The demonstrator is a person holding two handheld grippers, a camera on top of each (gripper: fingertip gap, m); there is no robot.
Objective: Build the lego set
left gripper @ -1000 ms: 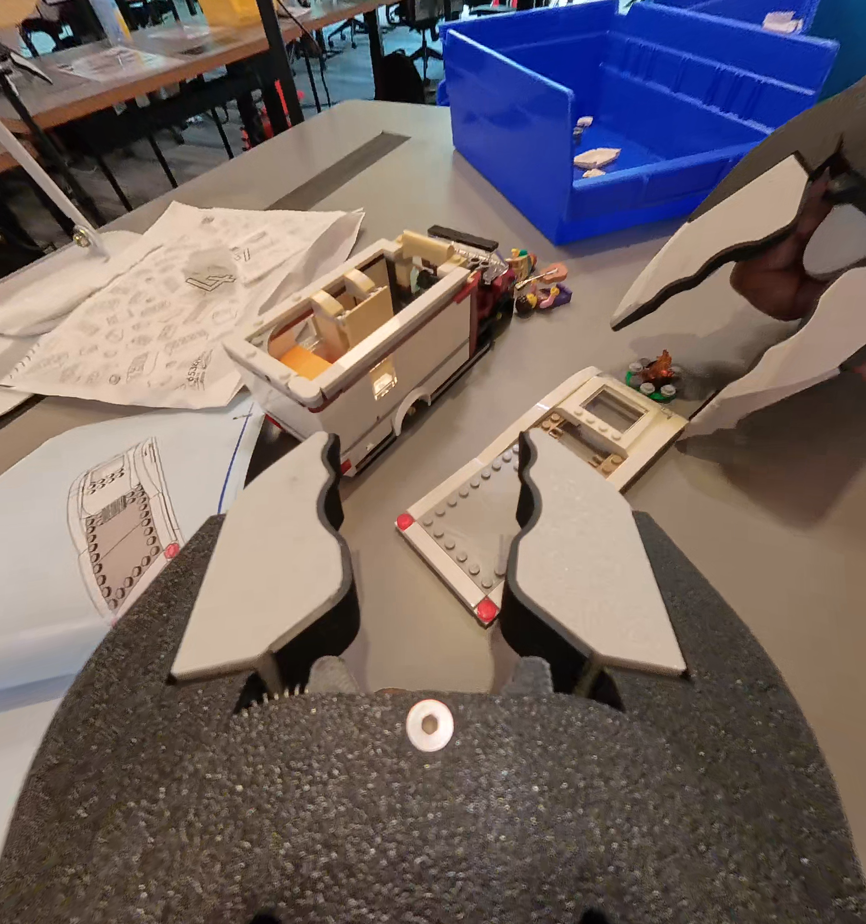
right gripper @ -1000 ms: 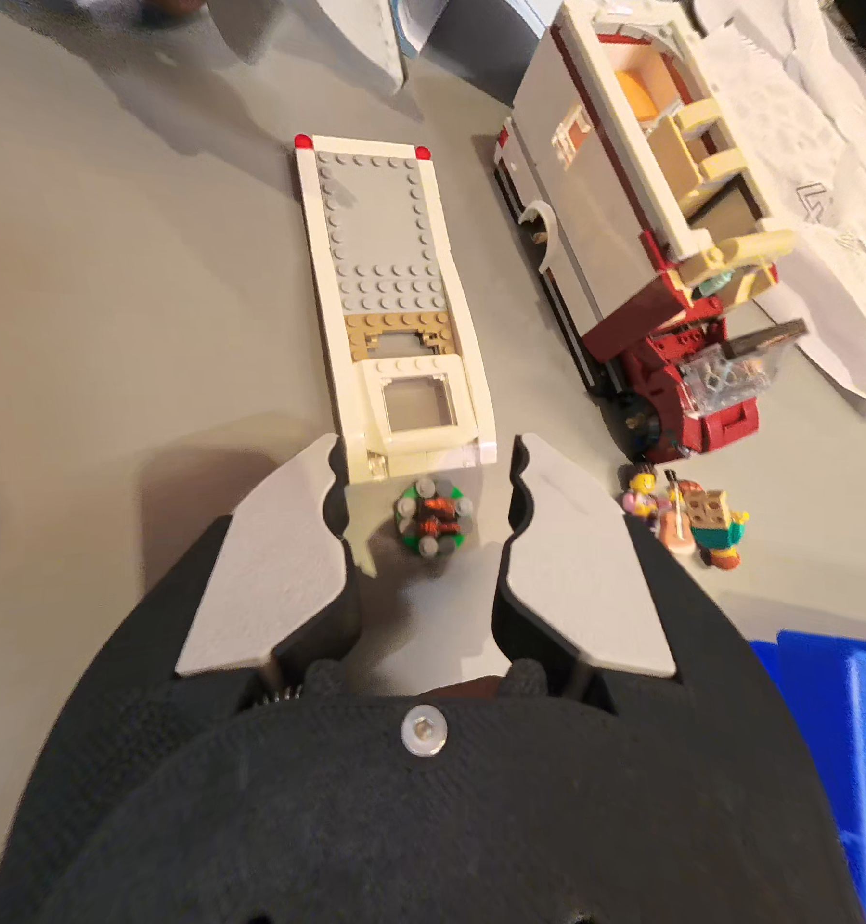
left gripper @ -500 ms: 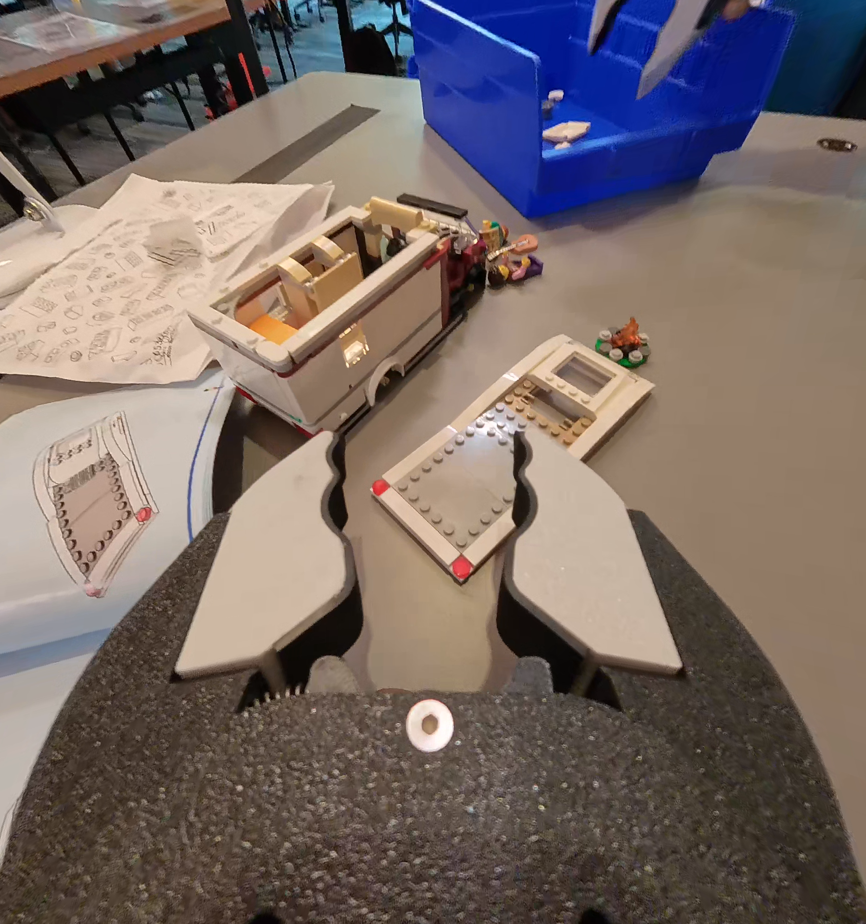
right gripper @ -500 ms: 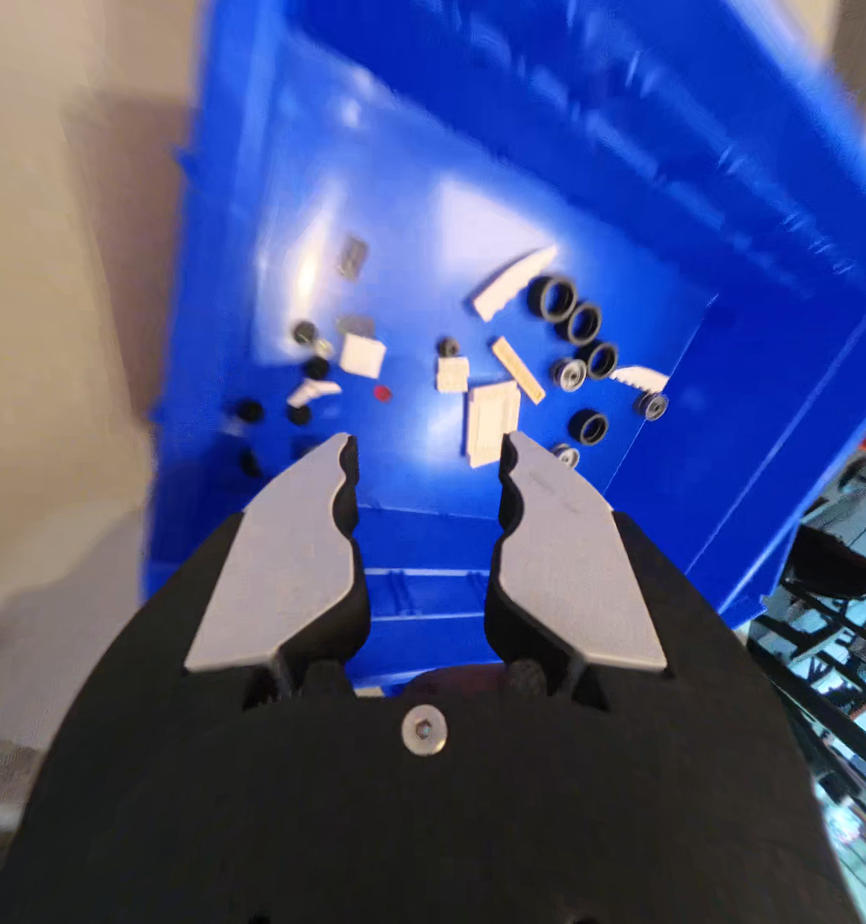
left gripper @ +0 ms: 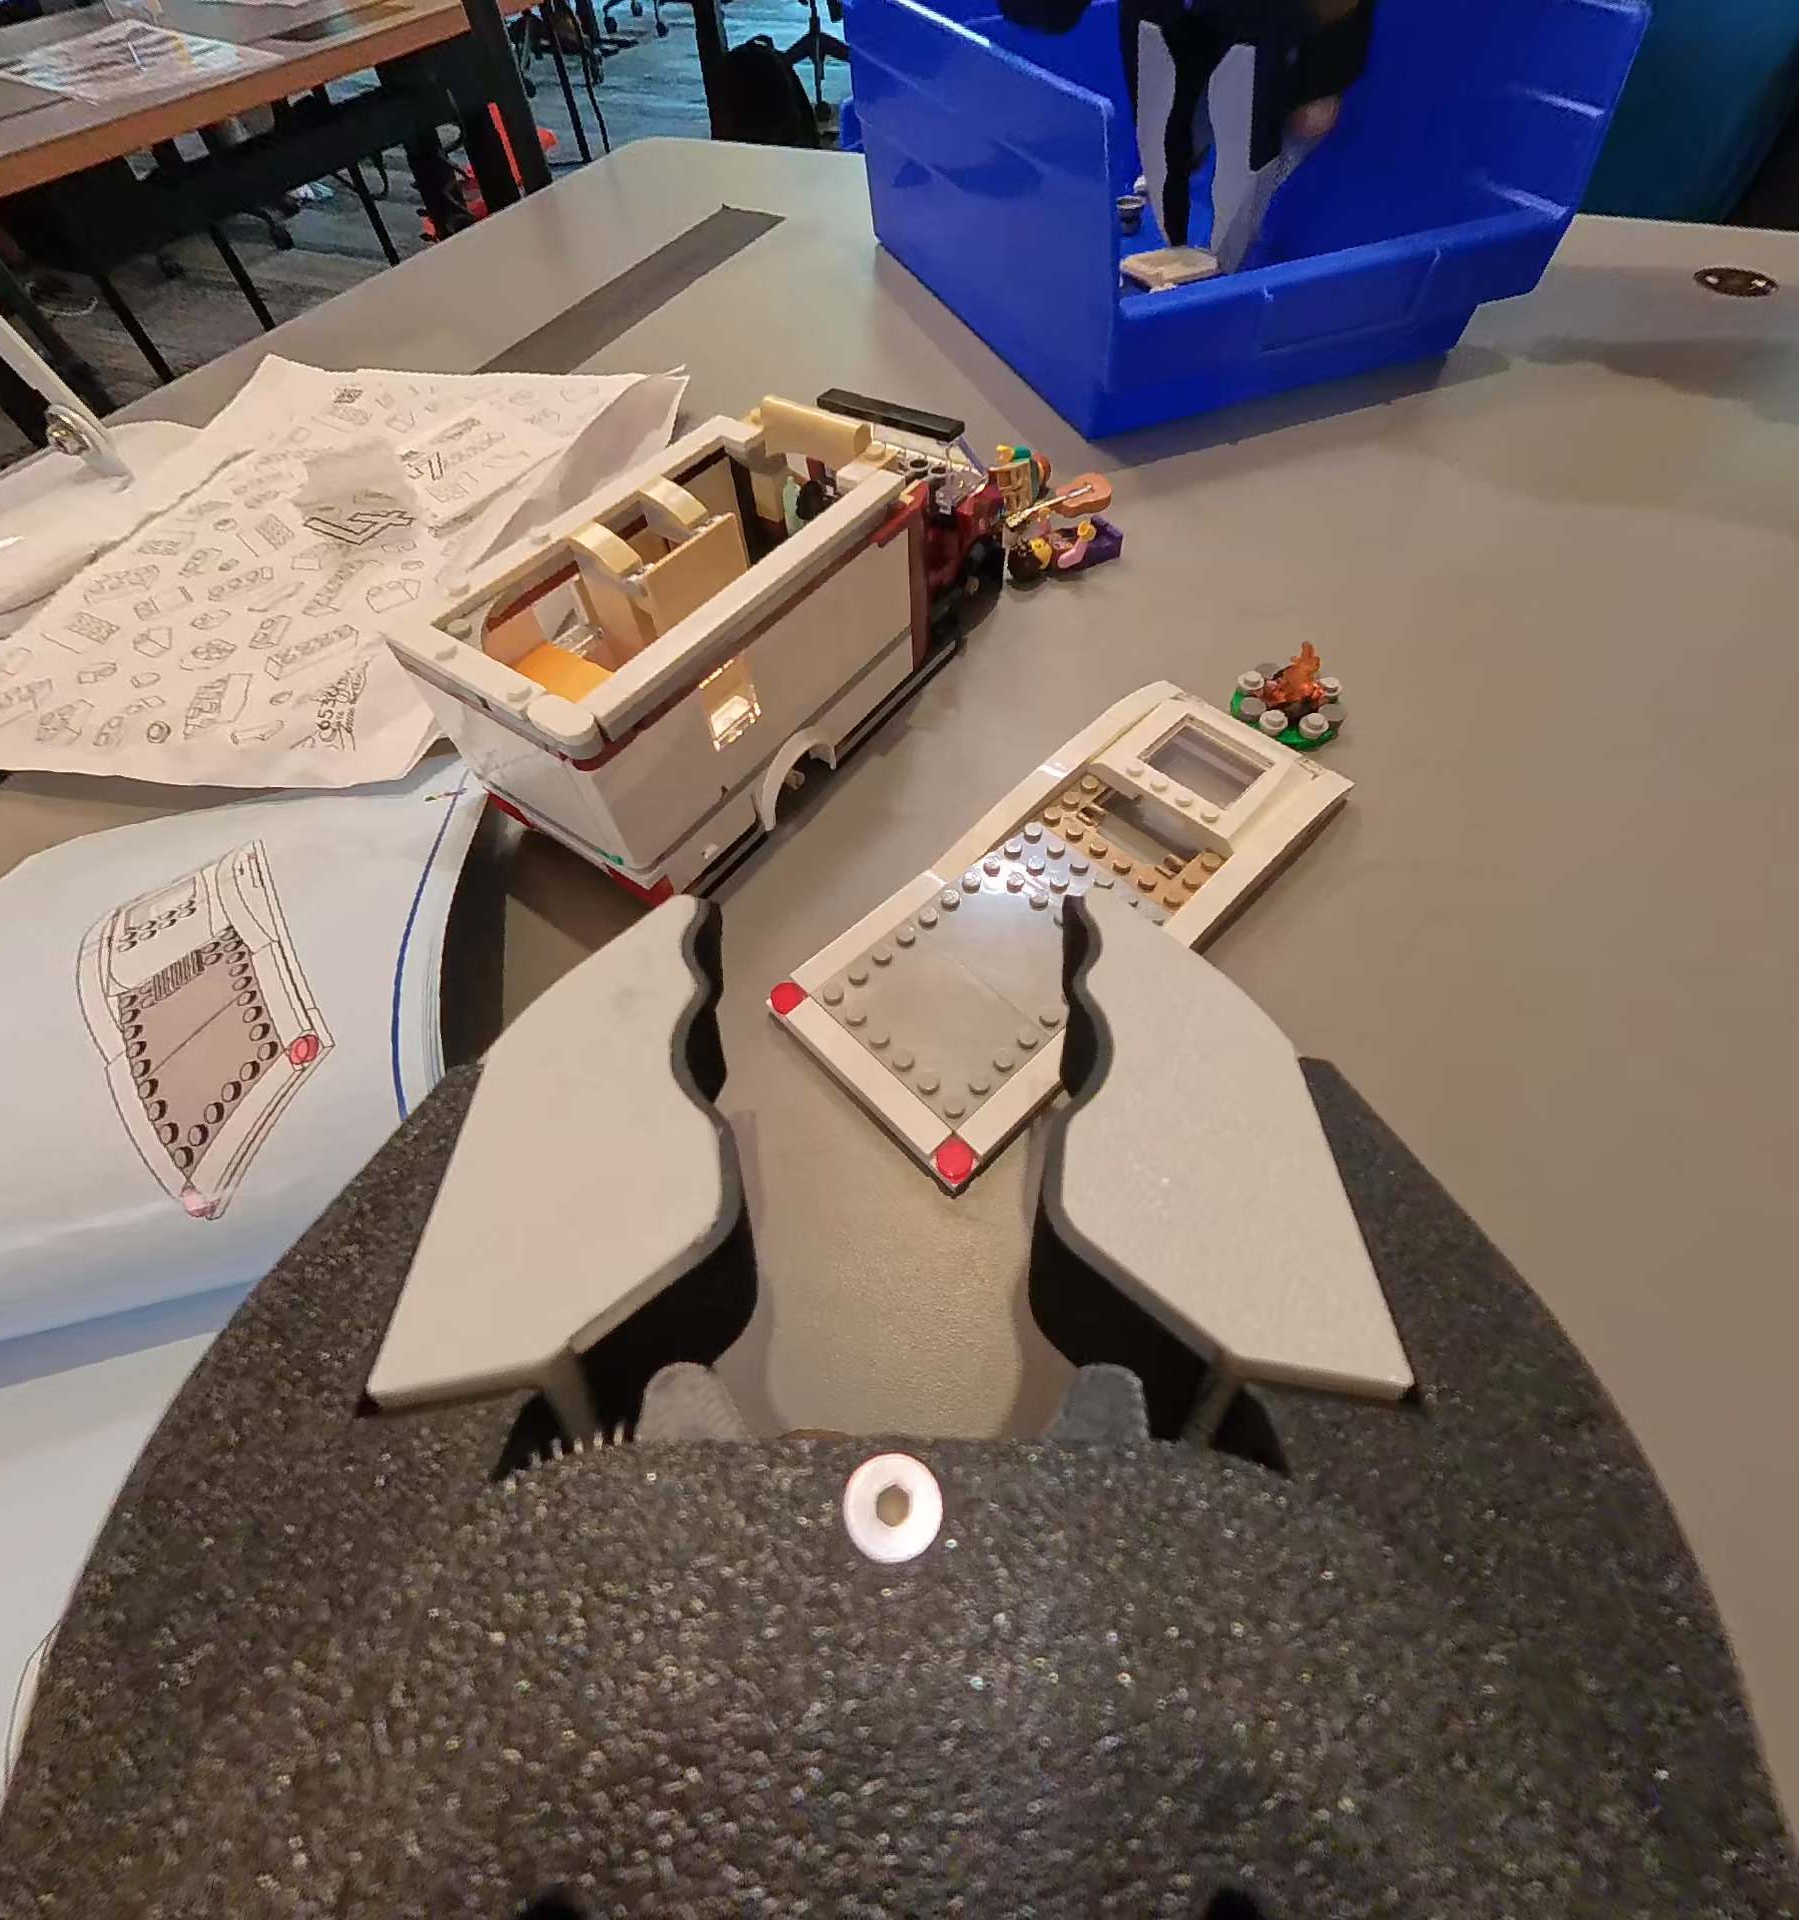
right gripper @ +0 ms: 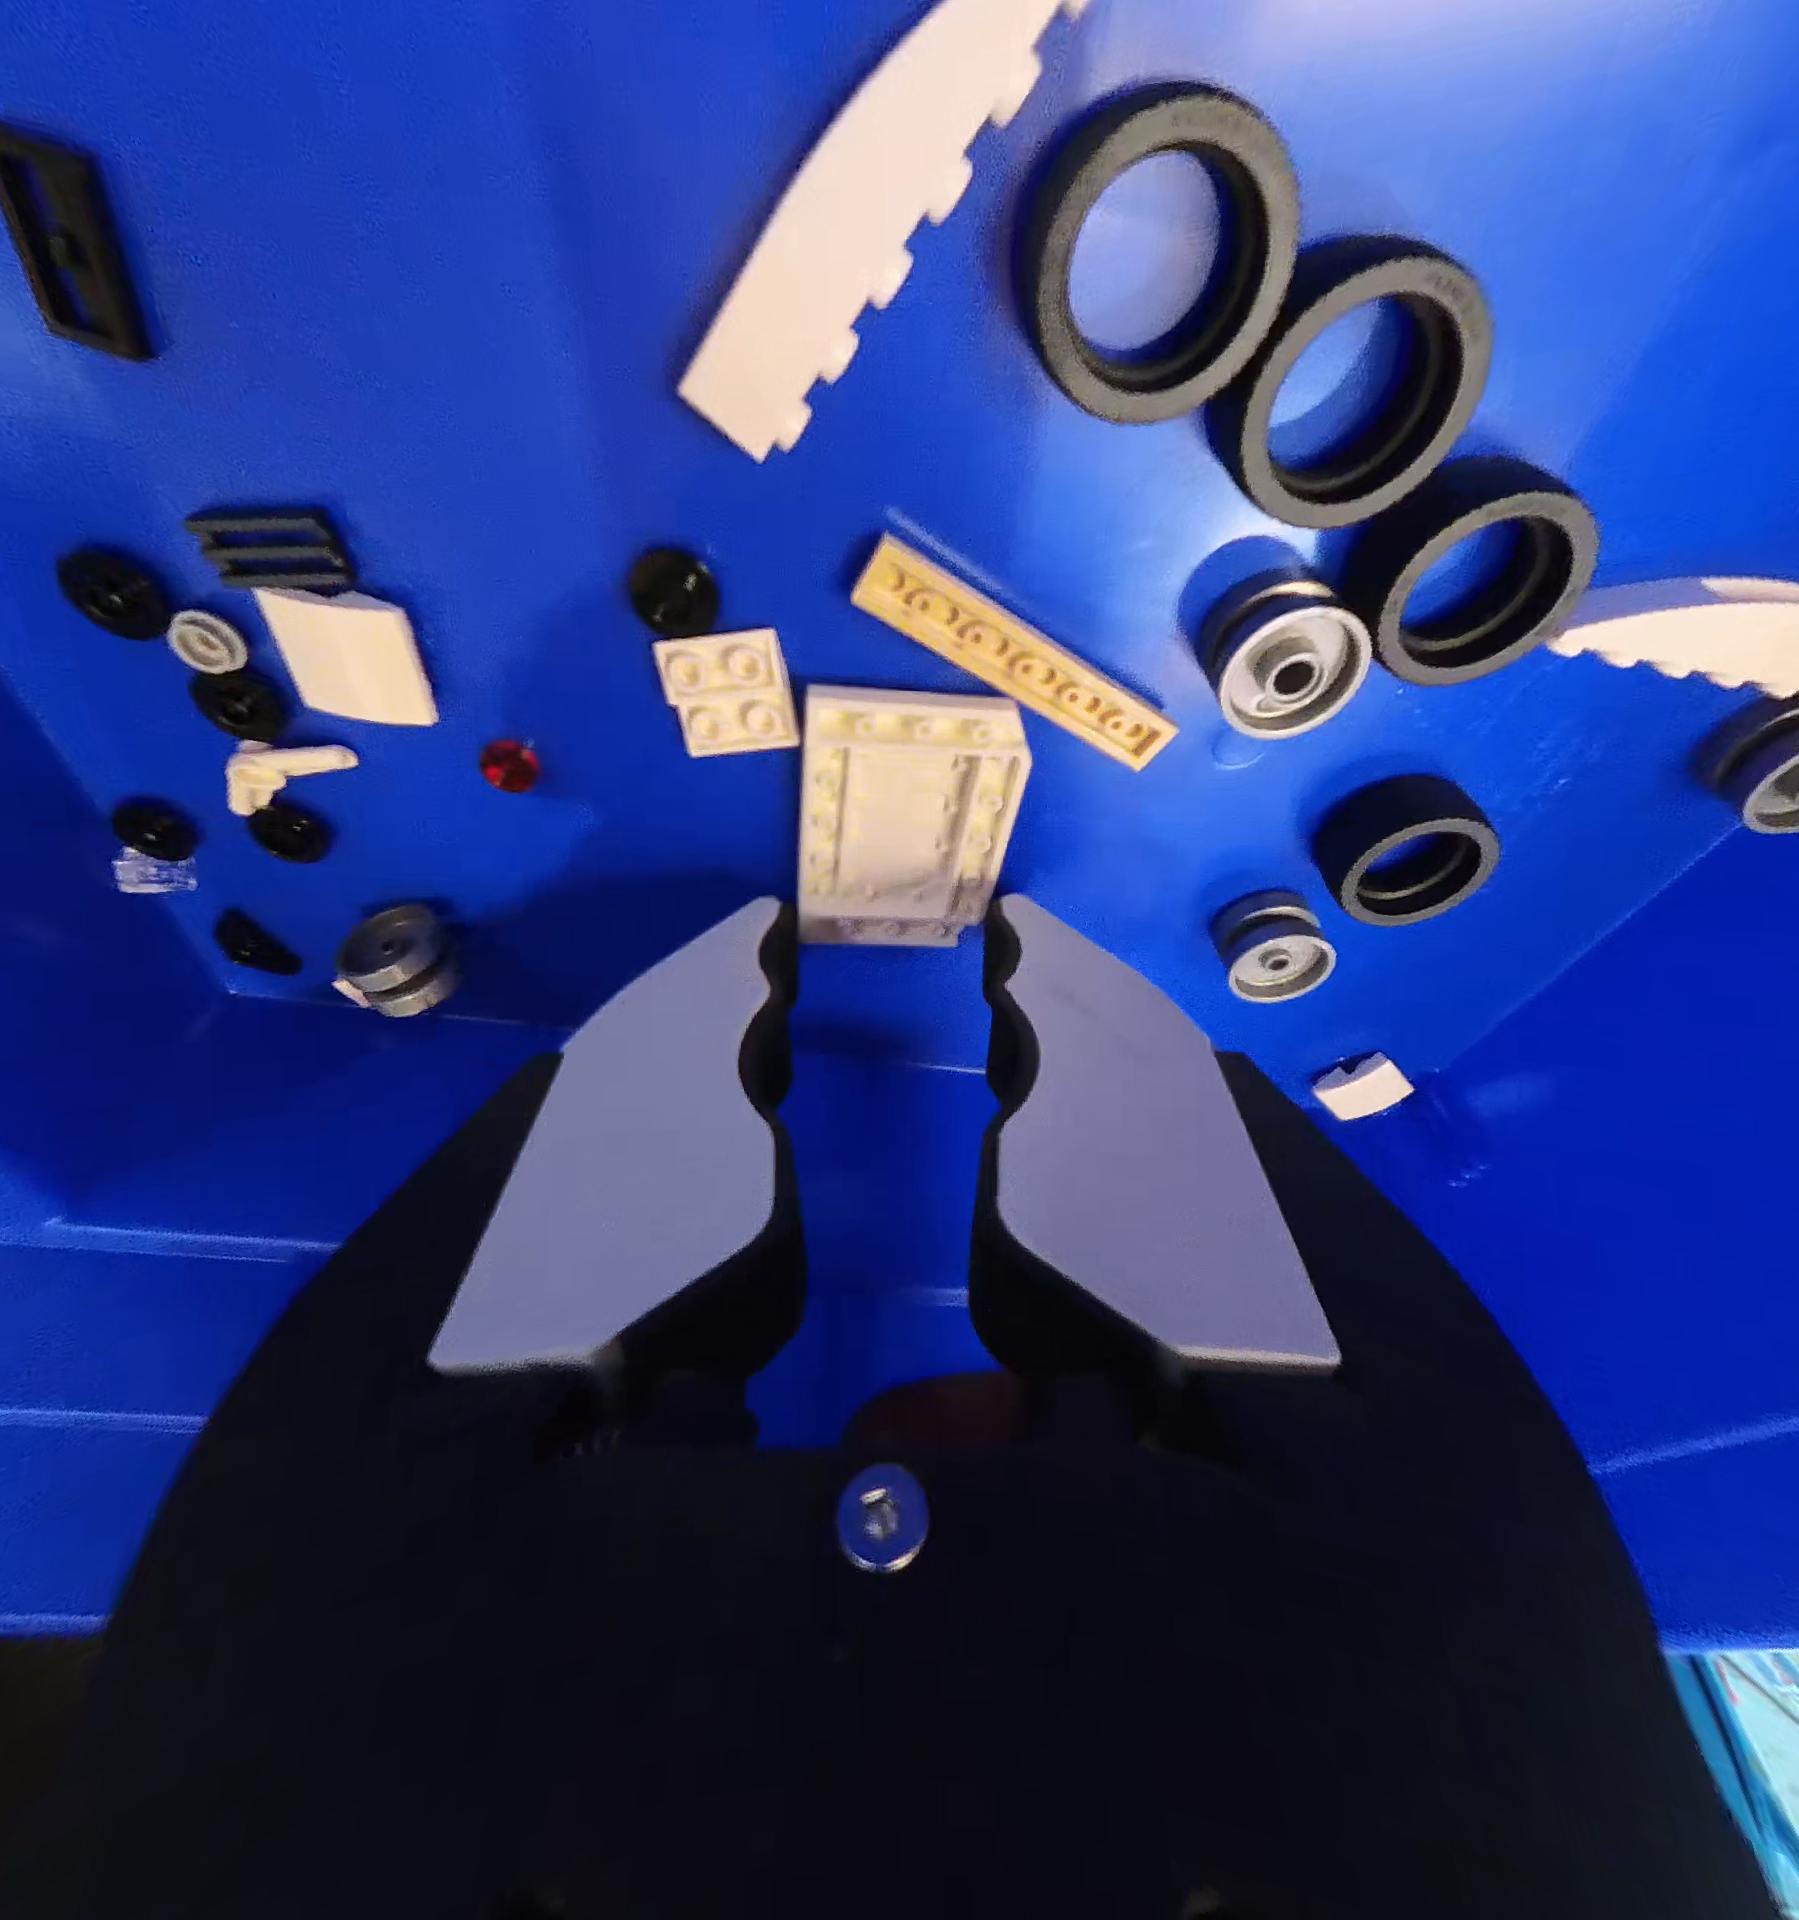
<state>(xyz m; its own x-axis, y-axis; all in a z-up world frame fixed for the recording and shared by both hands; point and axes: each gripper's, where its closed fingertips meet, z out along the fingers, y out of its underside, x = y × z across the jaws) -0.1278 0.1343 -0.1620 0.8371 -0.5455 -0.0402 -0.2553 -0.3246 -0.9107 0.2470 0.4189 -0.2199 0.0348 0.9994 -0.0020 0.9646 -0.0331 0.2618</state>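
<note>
My left gripper (left gripper: 890, 920) is open and empty, low over the table, its fingertips above the near end of the loose white-and-grey roof panel (left gripper: 936, 1018). The roofless white-and-red camper van (left gripper: 687, 665) stands behind it. My right gripper (right gripper: 884, 914) is down inside the blue bin (right gripper: 562, 416), open, its fingertips flanking the near end of a white rectangular plate (right gripper: 910, 821) that lies on the bin floor. The right gripper also shows in the left wrist view (left gripper: 1201, 156), reaching into the bin (left gripper: 978, 239).
In the bin lie black tyres (right gripper: 1165, 249), grey wheel hubs (right gripper: 1290, 670), a tan strip (right gripper: 1014, 665), a small white plate (right gripper: 726, 691) and curved white pieces (right gripper: 853, 229). On the table: a campfire piece (left gripper: 1288, 698), minifigures (left gripper: 1056, 520), an instruction booklet (left gripper: 147, 1039), a paper sheet (left gripper: 251, 582). One gripper's finger ends stand about 50 cm off the other's. The roofless white-and-red camper van (left gripper: 687, 665) sits 6 cm or so from the ends of my left fingers.
My right gripper left the campfire on the table, swung into the blue bin and came down over the white plate while its jaws narrowed. My left gripper pulled back slightly and stayed open.
</note>
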